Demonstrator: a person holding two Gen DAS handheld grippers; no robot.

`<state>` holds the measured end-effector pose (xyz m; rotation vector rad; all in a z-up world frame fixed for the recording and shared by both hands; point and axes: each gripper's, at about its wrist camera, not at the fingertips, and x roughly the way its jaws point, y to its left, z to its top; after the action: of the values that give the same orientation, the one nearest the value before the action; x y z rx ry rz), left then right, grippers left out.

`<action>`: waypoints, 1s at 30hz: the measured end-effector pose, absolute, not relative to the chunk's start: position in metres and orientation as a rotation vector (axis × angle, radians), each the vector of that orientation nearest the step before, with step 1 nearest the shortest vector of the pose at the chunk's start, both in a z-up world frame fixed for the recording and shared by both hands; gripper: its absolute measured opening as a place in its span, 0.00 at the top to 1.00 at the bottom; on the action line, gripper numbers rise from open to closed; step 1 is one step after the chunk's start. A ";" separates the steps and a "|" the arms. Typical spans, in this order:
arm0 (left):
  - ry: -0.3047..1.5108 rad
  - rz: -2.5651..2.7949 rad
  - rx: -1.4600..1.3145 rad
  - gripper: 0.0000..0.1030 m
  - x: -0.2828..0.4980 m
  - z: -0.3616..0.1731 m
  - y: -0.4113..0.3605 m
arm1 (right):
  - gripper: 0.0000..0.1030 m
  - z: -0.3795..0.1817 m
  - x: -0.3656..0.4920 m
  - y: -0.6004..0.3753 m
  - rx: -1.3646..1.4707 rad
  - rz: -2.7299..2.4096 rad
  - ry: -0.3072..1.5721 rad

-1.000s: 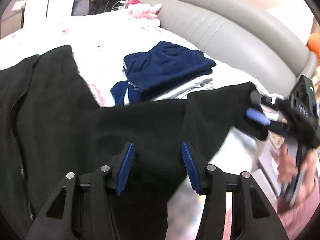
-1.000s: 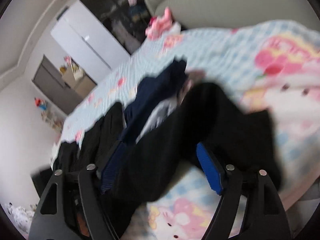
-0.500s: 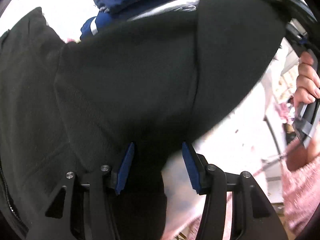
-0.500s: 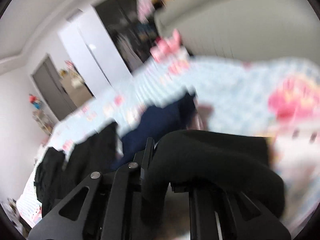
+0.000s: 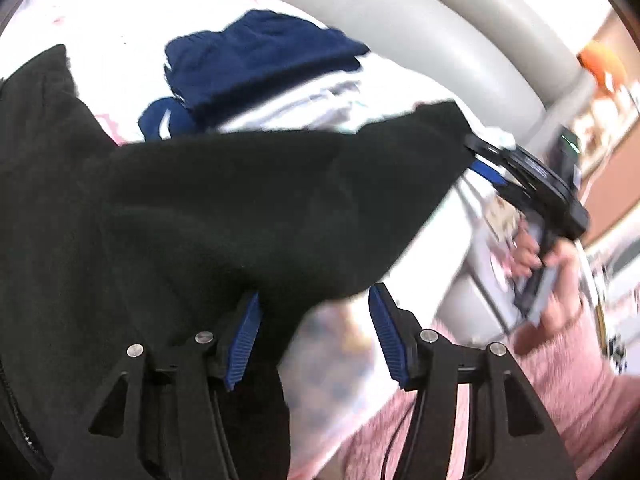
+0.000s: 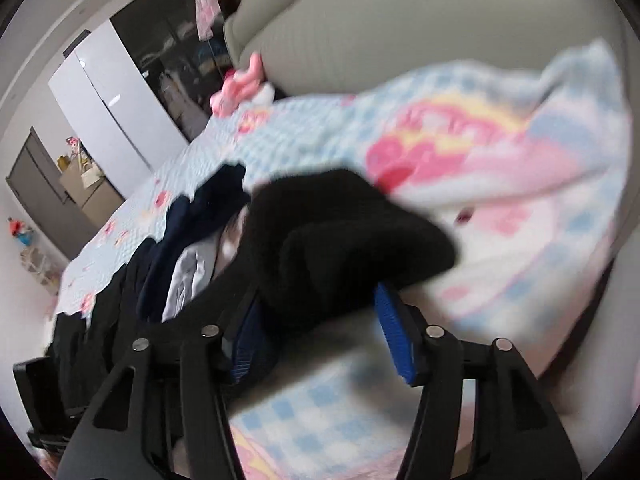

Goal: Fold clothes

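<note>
One black garment (image 5: 224,216) lies stretched across the bed (image 5: 120,52), from the left edge to the right tool. The left tool (image 5: 314,336) has its two blue pads apart, the cloth's edge lying against the left pad only. Behind sits one pile of navy clothes (image 5: 260,60). The right tool (image 6: 316,336) has just been opening; its two pads stand apart with a black fold bunched loosely between them. One pink plush toy (image 6: 236,88) lies by the grey headboard (image 6: 400,28).
</note>
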<state>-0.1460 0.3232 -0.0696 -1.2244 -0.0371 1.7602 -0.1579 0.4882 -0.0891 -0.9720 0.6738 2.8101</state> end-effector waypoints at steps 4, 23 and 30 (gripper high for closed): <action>-0.198 1.737 -1.144 0.47 -0.156 -0.056 0.321 | 0.18 -0.080 -0.180 0.488 -0.945 2.832 0.710; -0.265 1.783 -1.177 0.45 -0.158 -0.078 0.301 | 0.42 -0.075 -0.177 0.519 -0.955 2.833 0.760; -0.262 1.829 -1.187 0.45 -0.164 -0.082 0.307 | 0.10 -0.078 -0.221 0.484 -1.053 2.828 0.785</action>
<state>-0.1643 0.3072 -0.0821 -1.1870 -0.2621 1.8288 -0.2207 0.4841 -0.0779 -1.0533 0.7850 2.8275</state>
